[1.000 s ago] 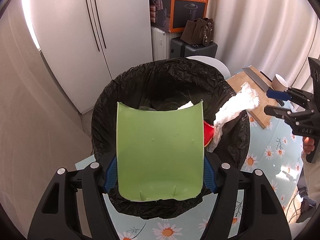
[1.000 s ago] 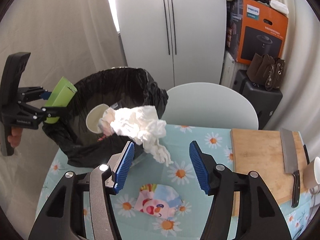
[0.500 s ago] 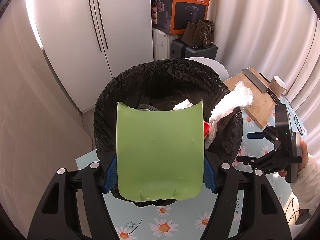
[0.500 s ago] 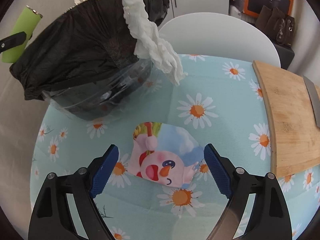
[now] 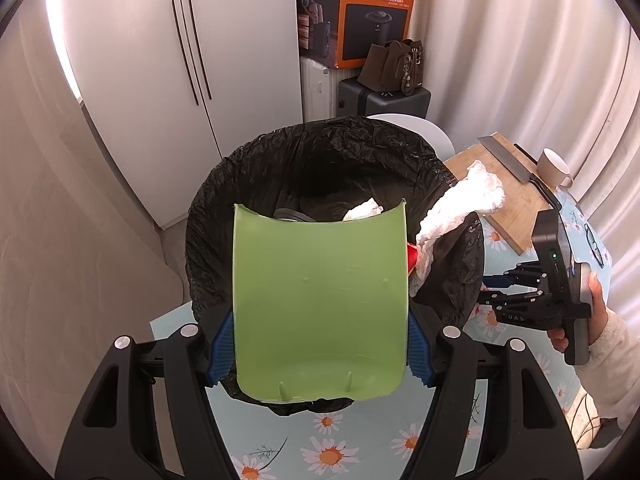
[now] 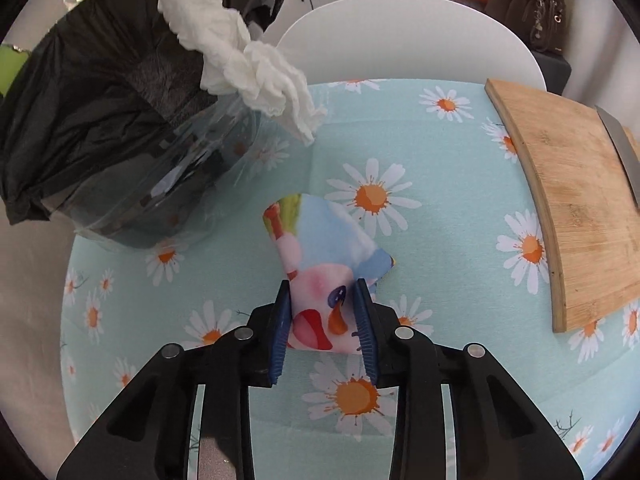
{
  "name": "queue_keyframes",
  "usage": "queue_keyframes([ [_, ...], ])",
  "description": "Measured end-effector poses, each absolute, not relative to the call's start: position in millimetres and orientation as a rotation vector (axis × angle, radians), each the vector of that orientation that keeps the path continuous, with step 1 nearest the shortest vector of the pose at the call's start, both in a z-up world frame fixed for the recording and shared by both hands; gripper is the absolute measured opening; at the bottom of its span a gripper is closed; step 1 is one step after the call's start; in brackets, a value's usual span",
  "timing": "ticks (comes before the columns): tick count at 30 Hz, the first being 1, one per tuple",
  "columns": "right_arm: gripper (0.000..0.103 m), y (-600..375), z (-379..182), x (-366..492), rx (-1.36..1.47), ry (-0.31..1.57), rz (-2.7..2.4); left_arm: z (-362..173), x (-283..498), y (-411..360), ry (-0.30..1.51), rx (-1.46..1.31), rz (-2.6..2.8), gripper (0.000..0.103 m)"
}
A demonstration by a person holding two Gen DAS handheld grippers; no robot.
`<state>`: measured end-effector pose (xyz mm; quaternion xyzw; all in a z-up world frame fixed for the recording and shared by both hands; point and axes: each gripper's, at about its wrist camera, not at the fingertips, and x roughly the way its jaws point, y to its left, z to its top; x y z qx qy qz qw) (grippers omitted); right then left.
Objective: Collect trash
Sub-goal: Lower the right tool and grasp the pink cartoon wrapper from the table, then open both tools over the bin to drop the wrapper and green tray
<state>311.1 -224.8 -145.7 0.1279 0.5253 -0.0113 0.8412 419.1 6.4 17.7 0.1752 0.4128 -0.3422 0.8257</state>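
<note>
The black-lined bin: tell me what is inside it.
Inside the black-lined bin, white crumpled paper, a dark round object and a red scrap show. The green lid covers the rest; a tissue drapes over the rim.

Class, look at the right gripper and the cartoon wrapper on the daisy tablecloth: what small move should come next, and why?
Probably lift. The right gripper has its pads closed on the cartoon wrapper, whose far end still lies on the tablecloth. Raising it would free it for the bag-lined bin nearby, where a crumpled tissue already hangs over the rim.
</note>
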Motion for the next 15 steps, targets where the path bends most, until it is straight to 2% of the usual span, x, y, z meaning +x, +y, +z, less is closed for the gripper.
queue_keyframes([
  [10,0.026,-235,-120,341,0.288,1.027,-0.034,19,421,6,0.878,0.381,-0.727,0.068],
  [15,0.026,-243,-74,344,0.294,0.896,-0.041,19,423,7,0.876,0.368,-0.727,0.068],
])
